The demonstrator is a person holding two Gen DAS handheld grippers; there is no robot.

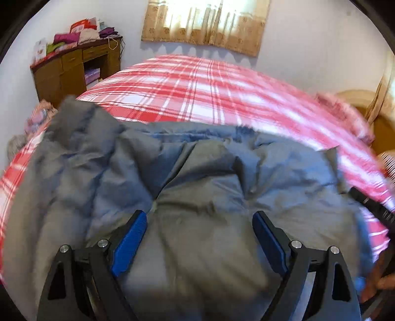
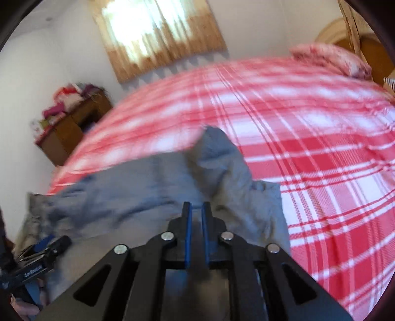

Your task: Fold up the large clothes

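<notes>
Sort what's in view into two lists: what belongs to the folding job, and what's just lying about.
Job: grey padded garment; left gripper, jaws wide; right gripper, jaws nearly together.

Lying about: plaid bedspread; wooden desk; stacked clothes on it; pillow; curtain.

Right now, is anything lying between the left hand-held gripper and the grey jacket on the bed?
Nothing visible. The left hand-held gripper hangs open directly over the grey jacket, with only padded fabric between its blue pads. The jacket lies on the red plaid bedspread; the right hand-held gripper is off to the side.
</notes>
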